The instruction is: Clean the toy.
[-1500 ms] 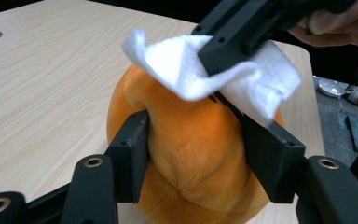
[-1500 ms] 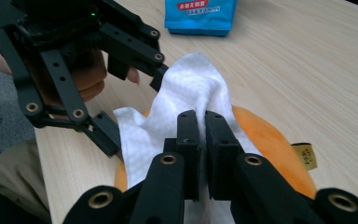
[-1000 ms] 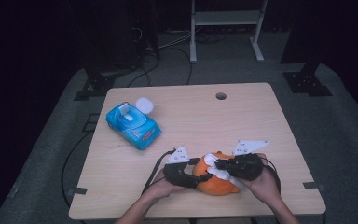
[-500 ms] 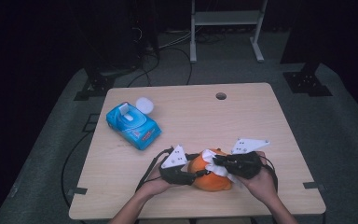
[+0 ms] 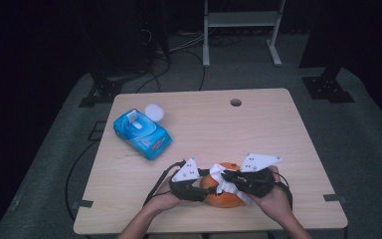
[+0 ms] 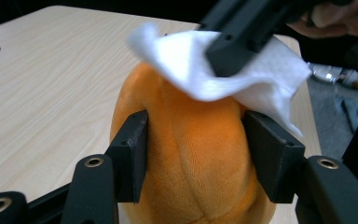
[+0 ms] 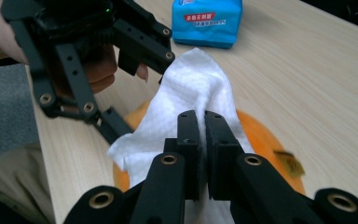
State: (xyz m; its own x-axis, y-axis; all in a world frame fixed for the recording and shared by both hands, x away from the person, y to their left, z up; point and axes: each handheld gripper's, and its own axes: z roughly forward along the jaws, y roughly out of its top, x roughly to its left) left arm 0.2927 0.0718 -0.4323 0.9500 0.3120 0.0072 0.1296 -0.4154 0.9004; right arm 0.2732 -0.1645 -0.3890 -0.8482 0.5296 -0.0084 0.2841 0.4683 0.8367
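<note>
An orange plush pumpkin [image 5: 225, 198] sits near the table's front edge. My left gripper [image 5: 199, 191] comes at it from the left. Its jaws have just been closing, and in the left gripper view the pads [image 6: 133, 154] press into both sides of the pumpkin [image 6: 191, 140]. My right gripper [image 7: 204, 126] is shut on a white wipe [image 7: 191, 84] and holds it on top of the pumpkin [image 7: 263, 135]. The wipe [image 6: 256, 77] drapes over the pumpkin's top and right side.
A blue pack of wipes [image 5: 142, 133] lies at the table's left, with a round white lid [image 5: 154, 112] just behind it. A small hole [image 5: 236, 102] is near the far edge. Cables and a white frame stand on the floor beyond the table.
The left jaws have closed in on the pumpkin's sides. Both hands stayed almost in place, and the wipe remains on top of the pumpkin.
</note>
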